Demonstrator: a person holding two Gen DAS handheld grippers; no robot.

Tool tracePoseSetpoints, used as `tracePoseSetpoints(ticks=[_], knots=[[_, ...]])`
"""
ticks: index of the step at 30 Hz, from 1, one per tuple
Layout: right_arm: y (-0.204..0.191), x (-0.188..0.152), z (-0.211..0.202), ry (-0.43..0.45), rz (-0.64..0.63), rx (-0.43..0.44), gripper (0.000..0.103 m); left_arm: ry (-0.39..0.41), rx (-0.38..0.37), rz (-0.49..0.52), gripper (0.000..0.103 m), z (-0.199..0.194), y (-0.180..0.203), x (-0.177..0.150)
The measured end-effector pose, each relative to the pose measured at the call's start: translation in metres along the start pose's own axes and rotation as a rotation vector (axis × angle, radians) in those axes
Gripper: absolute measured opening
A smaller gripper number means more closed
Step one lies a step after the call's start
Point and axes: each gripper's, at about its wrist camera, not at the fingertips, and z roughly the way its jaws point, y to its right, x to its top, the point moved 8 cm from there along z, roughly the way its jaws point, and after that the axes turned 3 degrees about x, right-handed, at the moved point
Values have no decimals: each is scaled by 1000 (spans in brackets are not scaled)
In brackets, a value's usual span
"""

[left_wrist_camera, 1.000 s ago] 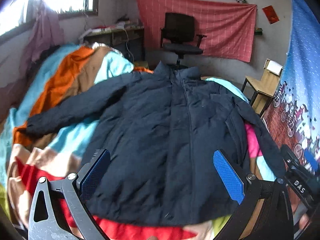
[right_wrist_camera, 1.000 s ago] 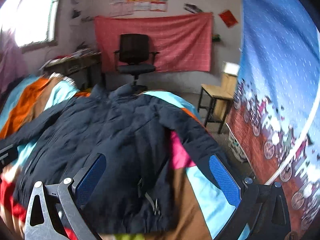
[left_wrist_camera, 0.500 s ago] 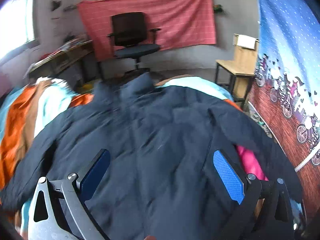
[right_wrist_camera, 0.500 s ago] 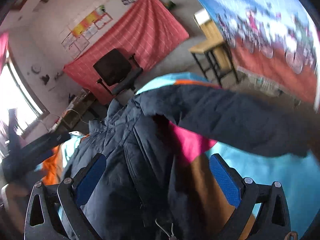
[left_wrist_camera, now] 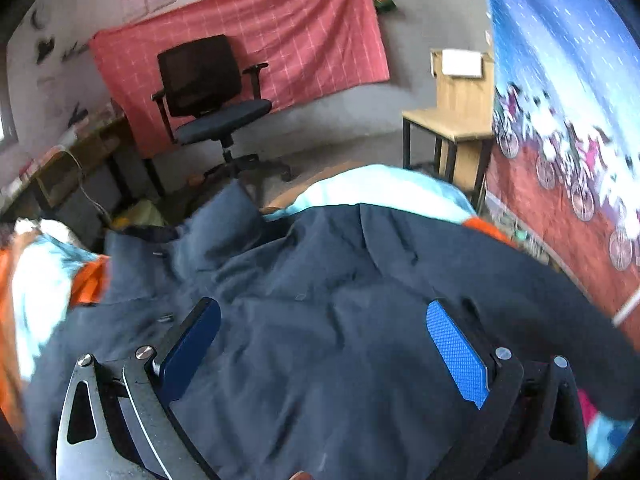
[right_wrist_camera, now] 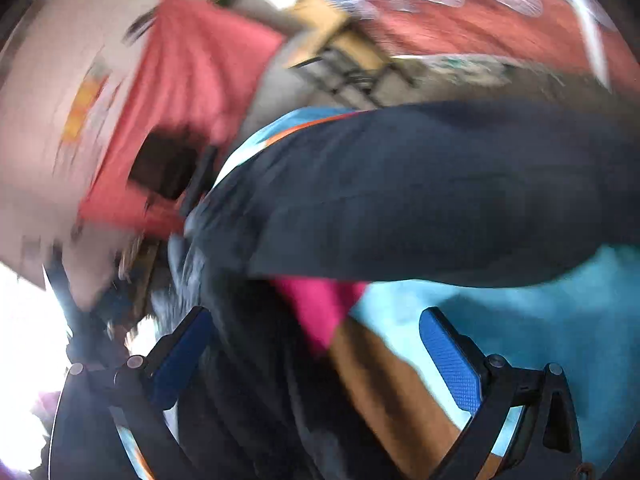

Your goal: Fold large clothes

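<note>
A large dark navy padded jacket [left_wrist_camera: 320, 320] lies spread front-up on a striped bedspread, collar toward the far end. My left gripper [left_wrist_camera: 320, 340] hovers open low over the jacket's chest, blue pads wide apart, nothing between them. In the blurred, tilted right wrist view, the jacket's right sleeve [right_wrist_camera: 420, 200] stretches across the frame over the bedspread. My right gripper [right_wrist_camera: 312, 344] is open above the jacket's side edge and the pink and brown stripes, holding nothing.
The bedspread [left_wrist_camera: 384, 188] has teal, orange, pink and brown stripes. Beyond the bed stand a black office chair [left_wrist_camera: 212, 100], a wooden chair [left_wrist_camera: 456, 120] and a cluttered desk [left_wrist_camera: 60, 160]. A blue and red patterned curtain [left_wrist_camera: 560, 100] hangs along the right.
Both grippers have moved forward and lower over the jacket. The right gripper has rolled sharply, toward the right sleeve, its view now blurred. Both stay open.
</note>
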Motion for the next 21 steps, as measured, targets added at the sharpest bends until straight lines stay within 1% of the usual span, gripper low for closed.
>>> tracePoseSetpoints(ticks=[2,3,4,5,7,9,12,14,15,16,18,19,20,21], knots=[[9,10,-7,66,104,2,103,-19,-28,-79,101,26,-3,-5],[11,15,-9,96,146,-3,103,-40,-56,-116,101,36,-5,-9],[11,17,-11,125,176,-8,103,-63,-107,-146,101,46,-3,-13],[12,20,-11,145,197,-16,103,-82,-147,-156,101,53,-1,-14],[18,23,-14,218,284,-32,103,-109,-202,-152,101,68,5,-11],[24,25,-19,285,391,-26,103,-178,-254,-118,101,83,16,-10],[38,31,-22,323,522,-25,102,-252,-225,-66,101,105,22,-18],[46,35,-26,334,604,-32,93,-298,-201,-34,102,117,24,-30],[51,39,-28,327,635,-47,80,-309,-190,-28,102,122,25,-35],[56,41,-29,318,651,-68,60,-300,-184,-30,102,124,24,-38],[60,46,-28,301,654,-100,44,-266,-181,-38,102,122,22,-39],[60,52,-30,295,642,-97,40,-261,-184,-40,102,122,21,-39],[55,55,-28,298,630,-102,30,-262,-188,-45,102,119,22,-40],[50,61,-31,303,596,-112,22,-262,-195,-57,102,115,20,-40]])
